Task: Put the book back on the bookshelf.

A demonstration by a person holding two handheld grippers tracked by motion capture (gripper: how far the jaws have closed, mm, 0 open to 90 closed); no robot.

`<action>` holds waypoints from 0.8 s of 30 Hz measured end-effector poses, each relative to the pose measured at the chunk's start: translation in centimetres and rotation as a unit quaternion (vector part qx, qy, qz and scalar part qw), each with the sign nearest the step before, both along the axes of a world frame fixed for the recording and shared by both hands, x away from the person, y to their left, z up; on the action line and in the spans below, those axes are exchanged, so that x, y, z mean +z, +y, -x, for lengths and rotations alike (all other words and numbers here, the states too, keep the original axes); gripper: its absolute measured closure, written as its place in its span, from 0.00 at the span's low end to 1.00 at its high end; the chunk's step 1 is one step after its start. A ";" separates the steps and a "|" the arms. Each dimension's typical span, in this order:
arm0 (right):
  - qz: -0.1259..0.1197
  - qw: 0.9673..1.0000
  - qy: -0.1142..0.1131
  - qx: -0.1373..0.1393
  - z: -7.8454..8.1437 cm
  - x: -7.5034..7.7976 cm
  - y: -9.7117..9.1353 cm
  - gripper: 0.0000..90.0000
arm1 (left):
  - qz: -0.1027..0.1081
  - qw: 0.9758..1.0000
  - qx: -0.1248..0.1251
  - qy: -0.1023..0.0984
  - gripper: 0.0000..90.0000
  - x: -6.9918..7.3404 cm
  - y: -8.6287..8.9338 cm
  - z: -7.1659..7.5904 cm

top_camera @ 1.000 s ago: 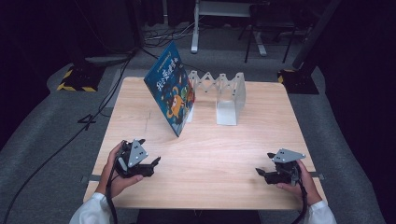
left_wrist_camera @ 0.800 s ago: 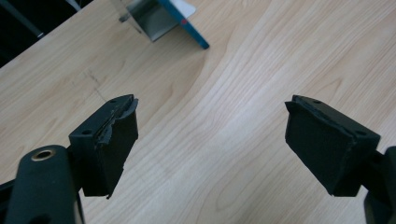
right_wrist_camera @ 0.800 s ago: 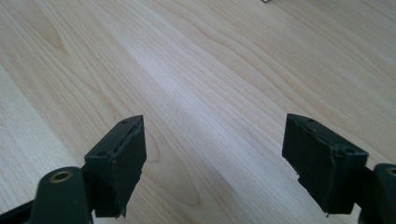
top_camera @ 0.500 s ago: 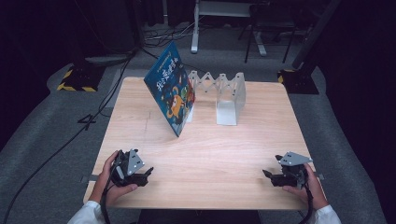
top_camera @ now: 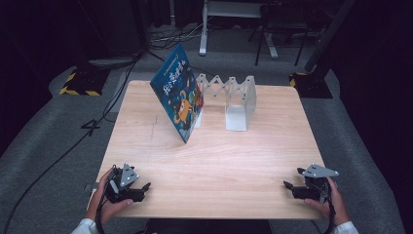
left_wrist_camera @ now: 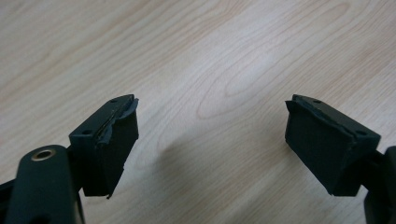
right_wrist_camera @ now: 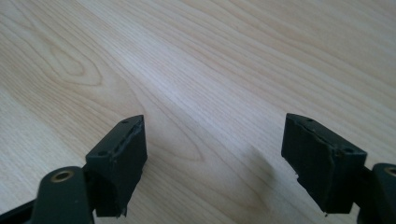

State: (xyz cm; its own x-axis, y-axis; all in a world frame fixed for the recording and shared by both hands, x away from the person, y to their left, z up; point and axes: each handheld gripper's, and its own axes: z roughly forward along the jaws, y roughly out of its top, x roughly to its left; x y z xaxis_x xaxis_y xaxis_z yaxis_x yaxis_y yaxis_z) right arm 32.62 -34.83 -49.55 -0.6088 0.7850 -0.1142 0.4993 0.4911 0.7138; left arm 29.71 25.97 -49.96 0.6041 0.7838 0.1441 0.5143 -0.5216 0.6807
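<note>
Both grippers, left [top_camera: 141,187] and right [top_camera: 288,185], rest spread and empty on the pale wooden surface [top_camera: 219,156]; well ahead, a careless nudge could topple the leaning blue picture book [top_camera: 176,97].

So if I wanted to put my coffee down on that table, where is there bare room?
Plenty of room: the whole near half of the wooden table is bare, between the left claw and the right claw at the near corners. The right side beyond the white folding rack is free too. It is crowded at the far middle, where the blue picture book leans against that rack.
</note>
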 end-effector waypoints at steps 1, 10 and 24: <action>-0.004 1.000 0.003 -0.004 0.0 -0.2 -0.3 0.25 | 0.015 1.000 0.004 0.005 0.19 -0.2 0.3 0.0; -0.053 0.998 0.019 -0.032 0.0 -0.9 -1.4 0.21 | 0.067 0.997 0.018 0.042 0.19 -0.6 1.7 -0.3; -0.053 0.998 0.019 -0.036 0.1 -0.9 -1.4 0.21 | 0.065 0.997 0.020 0.044 0.18 -0.6 1.8 -0.3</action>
State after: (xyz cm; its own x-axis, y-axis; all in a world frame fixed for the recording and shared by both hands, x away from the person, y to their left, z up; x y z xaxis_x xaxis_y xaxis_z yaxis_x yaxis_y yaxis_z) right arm 32.52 -36.25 -50.47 -0.5534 0.8329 -0.0053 0.5582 0.3756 0.7398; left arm 30.03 27.73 -50.55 0.5777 0.8162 -0.0117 0.5936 -0.4102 0.6924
